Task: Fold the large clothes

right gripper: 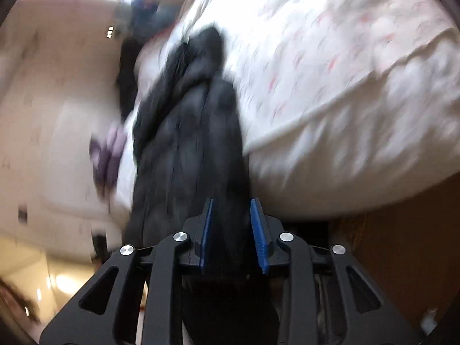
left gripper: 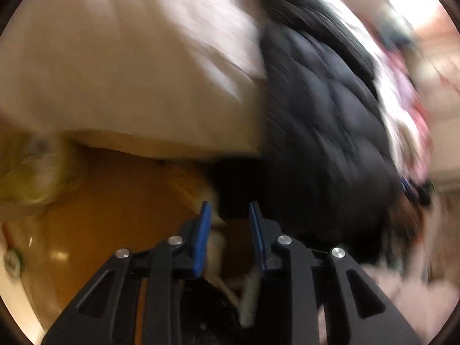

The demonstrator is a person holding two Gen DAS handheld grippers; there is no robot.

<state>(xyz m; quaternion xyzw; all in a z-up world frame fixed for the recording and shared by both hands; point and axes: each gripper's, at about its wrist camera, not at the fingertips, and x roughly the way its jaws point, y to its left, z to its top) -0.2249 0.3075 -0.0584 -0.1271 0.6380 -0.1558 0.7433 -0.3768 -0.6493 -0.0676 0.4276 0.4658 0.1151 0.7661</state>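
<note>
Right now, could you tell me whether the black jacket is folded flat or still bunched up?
Bunched up: the black jacket hangs off the bed in a rumpled heap, part of it between the right fingers.

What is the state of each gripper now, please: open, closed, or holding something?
Left gripper: partly open, nothing clearly between its pads.
Right gripper: black jacket sits between its pads; a firm grip cannot be told.
</note>
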